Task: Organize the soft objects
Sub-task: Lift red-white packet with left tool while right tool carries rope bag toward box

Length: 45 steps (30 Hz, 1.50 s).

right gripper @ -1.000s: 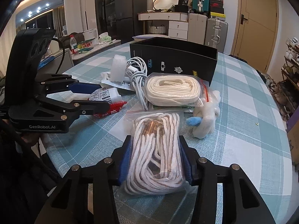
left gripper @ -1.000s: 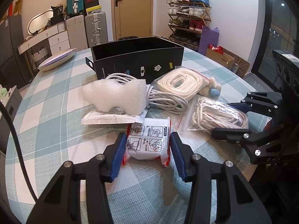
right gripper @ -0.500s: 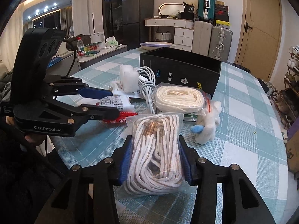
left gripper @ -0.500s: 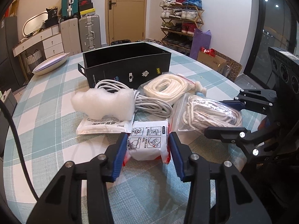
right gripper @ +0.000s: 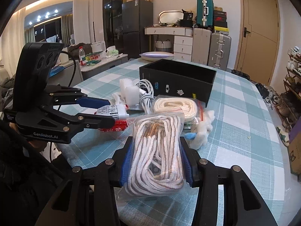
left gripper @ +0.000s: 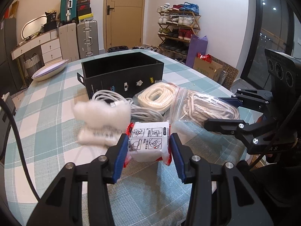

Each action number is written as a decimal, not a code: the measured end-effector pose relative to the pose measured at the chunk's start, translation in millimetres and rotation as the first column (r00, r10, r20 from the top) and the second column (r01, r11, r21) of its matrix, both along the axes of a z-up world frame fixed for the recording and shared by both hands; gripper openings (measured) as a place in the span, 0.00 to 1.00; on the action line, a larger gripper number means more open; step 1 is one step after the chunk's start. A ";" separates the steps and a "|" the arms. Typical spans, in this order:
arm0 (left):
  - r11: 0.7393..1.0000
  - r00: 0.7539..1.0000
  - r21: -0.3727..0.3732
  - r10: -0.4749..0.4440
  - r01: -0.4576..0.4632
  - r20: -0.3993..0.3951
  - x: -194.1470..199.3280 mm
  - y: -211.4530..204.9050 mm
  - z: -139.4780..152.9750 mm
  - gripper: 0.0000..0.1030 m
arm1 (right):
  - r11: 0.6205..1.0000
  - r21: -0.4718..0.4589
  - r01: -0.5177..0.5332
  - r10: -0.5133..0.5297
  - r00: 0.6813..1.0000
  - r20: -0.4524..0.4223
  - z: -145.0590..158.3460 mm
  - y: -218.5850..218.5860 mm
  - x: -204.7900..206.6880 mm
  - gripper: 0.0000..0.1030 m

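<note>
We have lifted both packets off the desk [left gripper: 47, 113]: the left hand-held gripper [left gripper: 148, 146] pinches the white printed soft packet [left gripper: 148, 141], the right hand-held gripper [right gripper: 156, 162] pinches the clear bag of striped white rope [right gripper: 156, 150], and next, we judge, comes carrying them over the open black rectangular box [left gripper: 122, 75] and letting go.

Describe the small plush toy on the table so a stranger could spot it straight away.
Start at the open black box on the checked tablecloth. In front of it lies a clear bag of flat cream cord, and the plush toy lies against that bag's right side. Alone among the bagged cords and cables, it is loose, fluffy white, with a blue patch.
</note>
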<state>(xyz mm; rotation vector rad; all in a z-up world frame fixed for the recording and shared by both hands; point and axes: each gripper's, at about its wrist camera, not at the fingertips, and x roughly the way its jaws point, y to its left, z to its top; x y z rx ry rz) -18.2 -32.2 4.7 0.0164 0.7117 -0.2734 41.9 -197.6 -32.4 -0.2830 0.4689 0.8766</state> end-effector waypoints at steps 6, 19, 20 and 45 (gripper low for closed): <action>0.999 0.999 -0.022 0.030 -0.029 0.046 -3.0 6.2 12.1 0.43 | 0.998 0.055 0.037 -0.038 0.999 0.016 9.7 -8.5 1.6 0.45; 0.989 0.980 -0.056 0.145 -0.138 0.140 13.9 35.8 44.7 0.43 | 0.981 0.175 0.080 -0.088 0.996 0.036 49.1 -13.3 11.6 0.45; 0.988 0.978 -0.058 0.151 -0.144 0.146 16.4 37.5 47.3 0.43 | 0.980 0.184 0.081 -0.089 0.995 0.035 52.8 -13.4 13.2 0.45; 0.971 0.947 -0.079 0.238 -0.226 0.218 67.1 62.1 80.5 0.43 | 0.966 0.230 0.121 -0.137 0.989 0.056 109.9 4.5 65.3 0.45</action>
